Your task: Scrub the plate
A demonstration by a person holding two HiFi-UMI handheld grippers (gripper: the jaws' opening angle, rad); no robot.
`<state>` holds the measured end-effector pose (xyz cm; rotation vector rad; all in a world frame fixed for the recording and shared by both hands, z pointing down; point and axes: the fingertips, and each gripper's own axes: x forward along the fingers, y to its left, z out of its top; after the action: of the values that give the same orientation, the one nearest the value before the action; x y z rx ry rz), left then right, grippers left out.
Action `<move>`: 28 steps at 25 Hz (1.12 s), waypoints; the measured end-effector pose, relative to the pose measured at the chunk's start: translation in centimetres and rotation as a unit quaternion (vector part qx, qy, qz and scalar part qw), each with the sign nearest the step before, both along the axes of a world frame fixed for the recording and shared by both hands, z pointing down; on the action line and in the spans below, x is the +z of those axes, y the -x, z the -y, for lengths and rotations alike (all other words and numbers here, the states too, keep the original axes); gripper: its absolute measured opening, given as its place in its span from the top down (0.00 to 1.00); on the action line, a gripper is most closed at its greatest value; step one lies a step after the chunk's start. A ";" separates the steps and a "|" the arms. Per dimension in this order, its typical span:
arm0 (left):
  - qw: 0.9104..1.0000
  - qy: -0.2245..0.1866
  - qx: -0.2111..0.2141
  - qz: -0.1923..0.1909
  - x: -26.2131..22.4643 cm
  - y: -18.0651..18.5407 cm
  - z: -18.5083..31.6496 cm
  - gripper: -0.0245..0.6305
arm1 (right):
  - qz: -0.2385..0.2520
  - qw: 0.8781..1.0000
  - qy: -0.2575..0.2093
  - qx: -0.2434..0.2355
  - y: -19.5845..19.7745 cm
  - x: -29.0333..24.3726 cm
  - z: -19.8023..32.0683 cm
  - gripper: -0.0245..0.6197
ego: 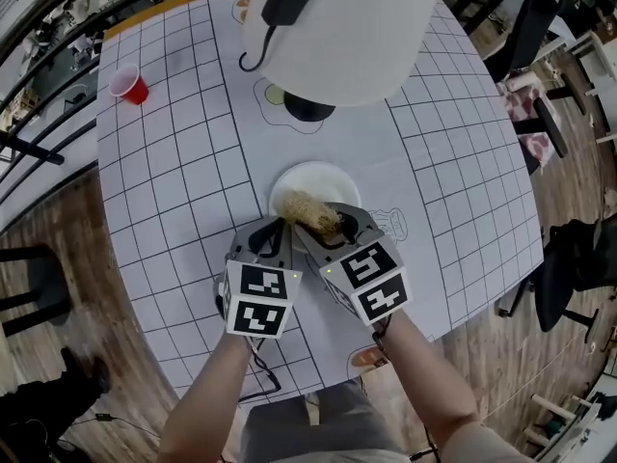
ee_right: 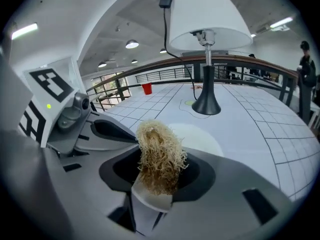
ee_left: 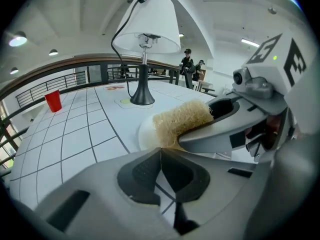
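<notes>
Pinching a straw-coloured scrubber (ee_right: 159, 154) in the right tongs (ego: 335, 224), with the bristly end poking out past the tips and lying over the near part of the white plate (ego: 307, 176) just ahead, seemingly touching it. Holding the left tongs (ee_left: 161, 151) fully closed on nothing, tips sitting at the plate's near rim, just left of the right pair. Judging the scrubbing to be under way. Working best by rubbing in small circles with steady downward pressure, covering centre and rim alike, and bracing the rim with the closed left tips against sliding on the gridded tablecloth (ego: 174, 191). Steering clear of the lamp (ego: 308, 107) standing beyond the plate.
</notes>
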<state>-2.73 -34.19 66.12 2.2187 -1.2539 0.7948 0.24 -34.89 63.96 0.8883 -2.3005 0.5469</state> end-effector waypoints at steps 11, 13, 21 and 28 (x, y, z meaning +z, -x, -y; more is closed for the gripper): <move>1.000 -0.019 -0.020 -0.010 -0.5 0.3 0.3 0.94 | -0.059 0.995 -0.035 0.069 -8.5 -0.2 3.0 0.70; 0.999 -0.021 -0.023 -0.012 -0.6 0.3 0.3 0.94 | -0.058 0.993 -0.070 0.075 -8.6 -1.8 3.2 0.70; 0.999 -0.019 -0.021 -0.016 -0.6 0.4 0.3 0.94 | 0.008 0.996 -0.093 0.002 -1.4 -5.0 -2.5 0.70; 1.000 -0.025 -0.013 -0.005 -0.5 0.1 0.2 0.94 | 0.022 0.999 -0.030 0.028 -0.9 -1.2 -4.1 0.70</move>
<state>-2.81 -34.43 65.61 2.2373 -1.3089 0.7490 1.19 -30.82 62.79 0.9805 -2.3490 0.5293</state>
